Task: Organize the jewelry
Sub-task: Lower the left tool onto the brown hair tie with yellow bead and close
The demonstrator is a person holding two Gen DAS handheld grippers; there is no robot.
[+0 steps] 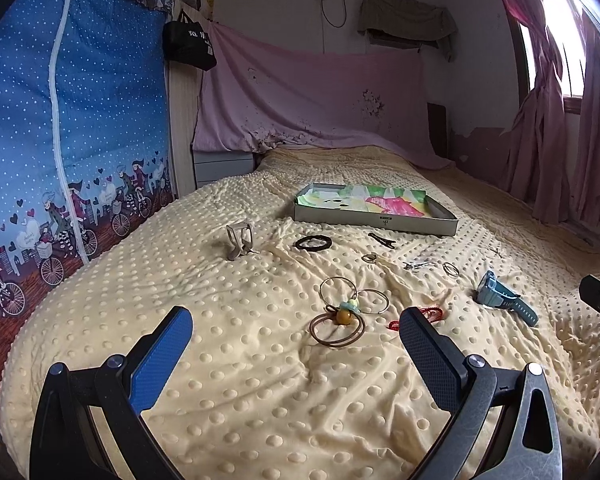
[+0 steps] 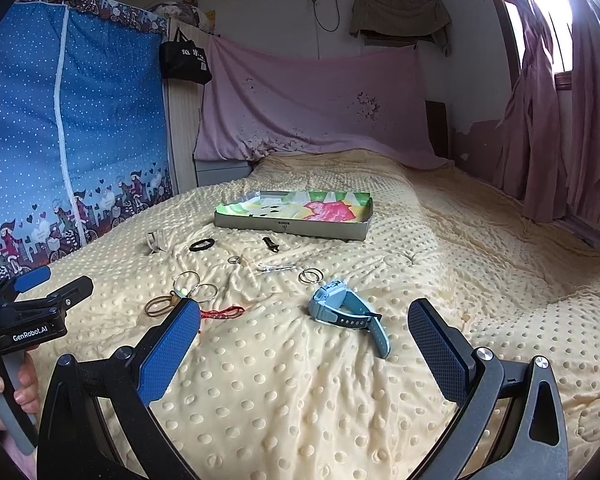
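Observation:
Jewelry lies scattered on the cream dotted bedspread [image 1: 260, 380]. A brown hair tie with an amber bead [image 1: 339, 325] lies beside silver hoops [image 1: 354, 294], just ahead of my open, empty left gripper [image 1: 296, 326]. A blue watch [image 2: 346, 312] lies ahead of my open, empty right gripper [image 2: 304, 322]; it also shows in the left wrist view [image 1: 504, 296]. A red string bracelet [image 2: 224, 313], a black hair tie [image 1: 313, 242], a black clip [image 1: 382, 239], small rings [image 2: 310, 276] and a silver clip [image 2: 276, 267] lie further out. A shallow grey box with colourful lining [image 1: 374, 208] sits beyond them.
A metal clasp [image 1: 240, 240] stands at the left of the items. A blue fabric wardrobe [image 1: 68, 140] borders the bed's left side. A pink sheet [image 1: 320, 100] hangs at the head. Pink curtains [image 1: 572, 120] hang on the right. The left gripper's handle [image 2: 32, 320] shows in the right wrist view.

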